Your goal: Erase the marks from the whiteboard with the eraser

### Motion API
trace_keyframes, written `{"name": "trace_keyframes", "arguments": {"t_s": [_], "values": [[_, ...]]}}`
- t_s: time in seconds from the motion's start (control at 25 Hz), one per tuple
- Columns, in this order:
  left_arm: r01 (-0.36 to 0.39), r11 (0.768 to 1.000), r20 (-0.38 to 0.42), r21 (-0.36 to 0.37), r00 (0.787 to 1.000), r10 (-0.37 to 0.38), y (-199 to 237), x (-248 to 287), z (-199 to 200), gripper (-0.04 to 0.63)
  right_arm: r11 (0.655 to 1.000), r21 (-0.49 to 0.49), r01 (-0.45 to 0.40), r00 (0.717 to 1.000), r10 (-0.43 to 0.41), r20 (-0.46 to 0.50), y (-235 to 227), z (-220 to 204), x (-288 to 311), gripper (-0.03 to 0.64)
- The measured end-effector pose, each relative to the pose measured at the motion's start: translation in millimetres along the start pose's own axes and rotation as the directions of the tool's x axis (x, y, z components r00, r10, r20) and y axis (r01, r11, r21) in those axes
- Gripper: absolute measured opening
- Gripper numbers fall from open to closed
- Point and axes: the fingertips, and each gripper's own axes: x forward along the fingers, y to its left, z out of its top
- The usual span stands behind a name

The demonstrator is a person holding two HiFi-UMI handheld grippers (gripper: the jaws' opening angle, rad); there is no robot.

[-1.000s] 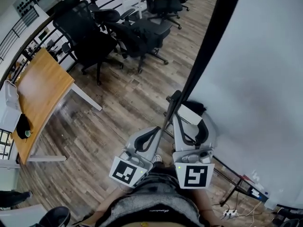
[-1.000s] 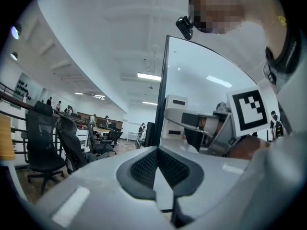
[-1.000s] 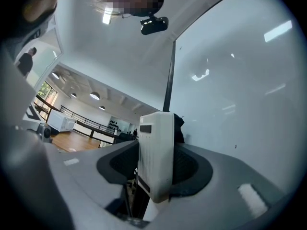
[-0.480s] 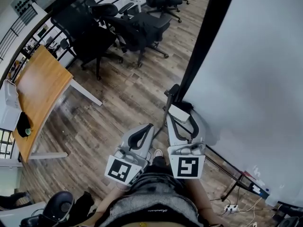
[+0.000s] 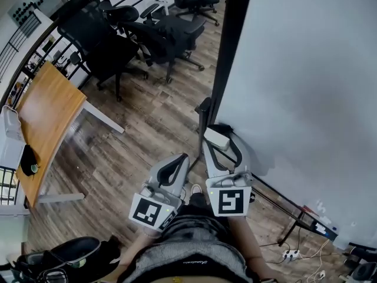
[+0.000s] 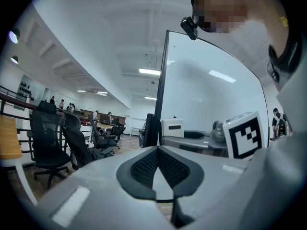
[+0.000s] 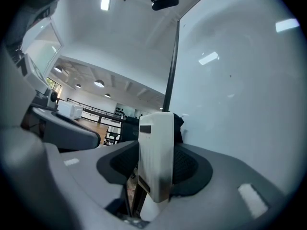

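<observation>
**Item 1. Right gripper** (image 7: 156,163): grey, two-jaw. Its jaws are closed onto the white rectangular plastic eraser (image 7: 154,150), which is clamped by its broad sides and stands out past the fingertips.

**Item 2. Large white glossy whiteboard** (image 7: 240,95): just to the right of those fingers, with its black edge post (image 5: 227,46) ahead of them. Whether the eraser touches the surface cannot be told. No marks can be made out near the fingertips.

**Item 3. Left gripper** (image 6: 158,152): grey, jaws pressed together with nothing between them. It is held low beside the right gripper.

**Step, as judged:** the eraser is in hand and brought up to the board's lower left corner, with wiping not evidently begun.

**Next move calls for:** turning the eraser's wiping face flat to the board, pressing it on, and sweeping it across the marks.
</observation>
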Motion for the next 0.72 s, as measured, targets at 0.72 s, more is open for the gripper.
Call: {"name": "trace_keyframes", "arguments": {"t_s": [0.72], "values": [[0.13,0.991,-0.036,0.004,0.991,-0.13,-93,27,-10,0.003,0.999,0.011,0.052,0.999,-0.052,-0.017,-54,-1,-92,0.199]]}}
